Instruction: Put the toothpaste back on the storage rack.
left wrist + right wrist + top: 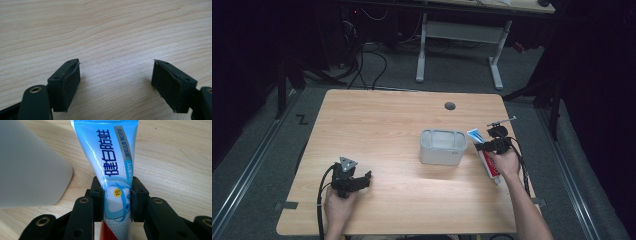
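Wooden table: one toothpaste tube (clamped), one grey bin.

Toothpaste tube, blue and white with a red lower end, flat on the table near its right edge, just beside the grey container

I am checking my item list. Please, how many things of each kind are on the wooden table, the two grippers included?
Grippers: 2, left gripper open over bare wood, right gripper shut on the tube
Toothpaste tube: 1
Grey container: 1
Total: 4
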Available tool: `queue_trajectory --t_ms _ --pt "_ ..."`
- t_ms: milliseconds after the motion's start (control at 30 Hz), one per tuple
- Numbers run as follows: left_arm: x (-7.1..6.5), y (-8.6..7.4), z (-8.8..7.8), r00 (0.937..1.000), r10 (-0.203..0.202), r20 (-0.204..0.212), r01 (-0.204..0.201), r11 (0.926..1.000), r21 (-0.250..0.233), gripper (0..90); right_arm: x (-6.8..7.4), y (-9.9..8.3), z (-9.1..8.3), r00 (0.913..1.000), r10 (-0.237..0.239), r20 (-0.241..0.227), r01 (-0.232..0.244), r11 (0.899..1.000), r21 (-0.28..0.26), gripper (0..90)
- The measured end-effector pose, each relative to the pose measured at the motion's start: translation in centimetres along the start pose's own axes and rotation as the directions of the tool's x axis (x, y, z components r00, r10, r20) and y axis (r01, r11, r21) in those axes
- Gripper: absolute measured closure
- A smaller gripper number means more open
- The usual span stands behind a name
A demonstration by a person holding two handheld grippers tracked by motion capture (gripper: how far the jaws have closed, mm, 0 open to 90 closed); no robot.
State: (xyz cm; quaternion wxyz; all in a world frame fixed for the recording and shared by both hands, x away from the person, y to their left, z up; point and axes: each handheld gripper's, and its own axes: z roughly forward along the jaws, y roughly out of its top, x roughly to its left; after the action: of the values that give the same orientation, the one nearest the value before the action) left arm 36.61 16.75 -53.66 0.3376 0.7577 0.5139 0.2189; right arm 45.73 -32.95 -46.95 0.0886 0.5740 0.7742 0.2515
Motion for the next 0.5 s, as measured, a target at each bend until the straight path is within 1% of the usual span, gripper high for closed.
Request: queue_trajectory --t_ms 100,167,200,400,433,500 --pt "0.0 0.1 0.1 1.0000 0.002 -0.002 -0.002 1.0000 0.002 23.3 -0.3 -0.1 -0.6 0.9999 0.012 -0.011 -0.012 1.000 -0.026 69.5" --pt "0.0 0.1 0.1 1.0000 0.002 -0.002 -0.002 1.0000 0.002 23.3 -0.4 -0.2 -0.9 0.9999 0.006 -0.012 -0.007 0.999 -0.041 69.5" --pt "0.0 0.1 0.1 1.0000 0.002 -0.002 -0.002 1.0000 0.002 23.3 -0.4 -0.2 -1.2 0.9998 0.012 -0.013 -0.012 0.999 -0.045 69.5" --pt "0.0 0.1 0.1 1.0000 0.000 -0.002 0.000 1.0000 0.000 23.3 0.0 -0.6 -2.7 0.9999 -0.010 -0.008 0.010 0.995 -0.097 69.4" --pt "0.0 0.1 0.1 1.0000 0.000 -0.002 0.000 1.0000 0.000 23.4 0.1 -0.7 -2.9 0.9996 -0.026 -0.002 0.026 0.993 -0.112 69.5" --pt "0.0 0.1 0.1 1.0000 0.000 -0.002 0.000 1.0000 0.000 23.4 0.3 -0.9 -3.3 0.9993 -0.038 0.000 0.038 0.991 -0.130 69.4"
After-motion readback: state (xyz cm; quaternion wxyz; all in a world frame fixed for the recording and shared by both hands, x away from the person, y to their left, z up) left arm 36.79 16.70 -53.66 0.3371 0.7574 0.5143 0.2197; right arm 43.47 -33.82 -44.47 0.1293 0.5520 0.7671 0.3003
